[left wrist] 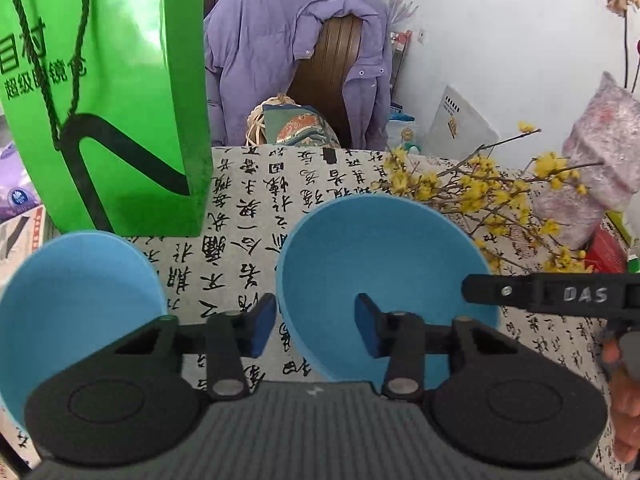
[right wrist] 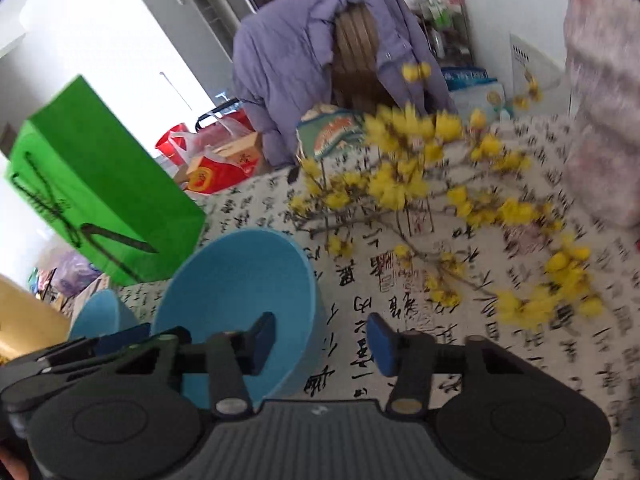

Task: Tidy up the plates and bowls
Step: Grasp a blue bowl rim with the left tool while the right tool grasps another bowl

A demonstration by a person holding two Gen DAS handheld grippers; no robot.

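Note:
Two light blue bowls stand on the calligraphy tablecloth (left wrist: 248,200). The nearer bowl (left wrist: 384,272) (right wrist: 240,288) is the one both grippers are at. My left gripper (left wrist: 316,330) straddles its left rim, one pad inside and one outside, with a gap on each side of the rim. My right gripper (right wrist: 322,342) straddles the right rim the same way, pads apart from it. The second bowl (left wrist: 76,304) (right wrist: 100,312) stands to the left, untouched. A black finger (left wrist: 480,290) of the right gripper reaches in over the bowl's right edge.
A tall green paper bag (left wrist: 108,100) stands behind the left bowl. Yellow flowering branches (left wrist: 500,192) lie just right of the nearer bowl, beside a pink wrapped bundle (left wrist: 600,160). A chair draped with a purple jacket (left wrist: 296,60) stands past the table's far edge.

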